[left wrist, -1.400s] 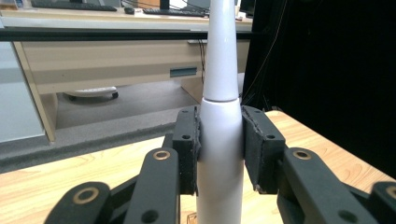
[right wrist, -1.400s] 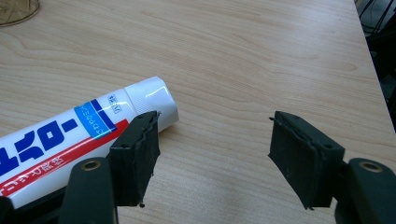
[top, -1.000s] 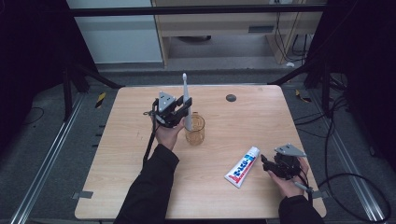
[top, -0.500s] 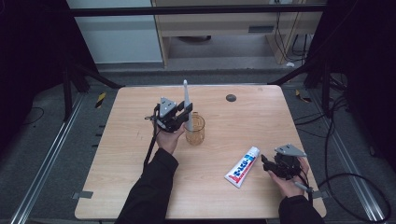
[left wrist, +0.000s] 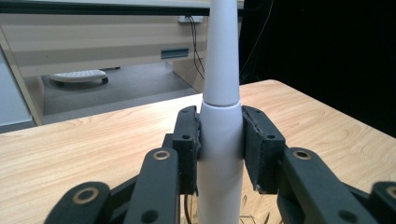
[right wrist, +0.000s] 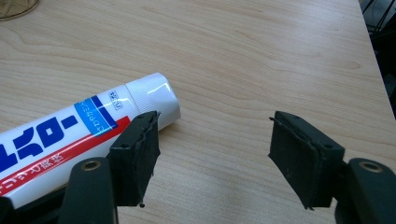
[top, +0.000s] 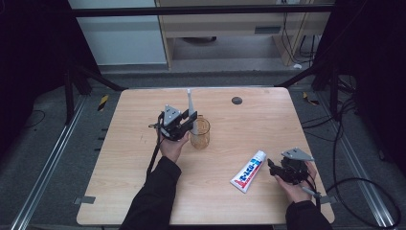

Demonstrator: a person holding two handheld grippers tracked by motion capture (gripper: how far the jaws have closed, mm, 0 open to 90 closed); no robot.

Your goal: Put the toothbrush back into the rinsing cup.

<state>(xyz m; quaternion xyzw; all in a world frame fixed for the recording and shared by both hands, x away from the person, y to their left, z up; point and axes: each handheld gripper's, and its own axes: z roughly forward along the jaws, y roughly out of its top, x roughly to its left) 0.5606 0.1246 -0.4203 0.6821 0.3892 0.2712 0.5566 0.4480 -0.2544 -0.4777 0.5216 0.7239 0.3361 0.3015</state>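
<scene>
High view: a wooden counter carries a clear amber-tinted glass cup near its middle. The left gripper, held in the person's left hand, sits just beside the cup on its left side, and its jaws are clamped on a white electric toothbrush that stands upright, its slim neck rising above the cup's rim. Whether the toothbrush's lower end is inside the cup or just beside it cannot be told from here. A small dark round spot lies on the counter beyond the cup, well apart from it. A toothpaste tube lies flat on the counter, well apart from the cup, toward the person's right. The right gripper, in the right hand, sits just beside the tube, on the side away from the cup.

Left gripper view: the two black jaws press on either side of the toothbrush body, right below the seam where the narrower neck begins. The toothbrush stands upright between them.

Right gripper view: the jaws stand wide apart and hold nothing. The toothpaste tube, white with blue and red lettering, lies on the counter with its white cap beside the left jaw; it looks to lie outside the gap. The cup's base shows at the top left corner.
</scene>
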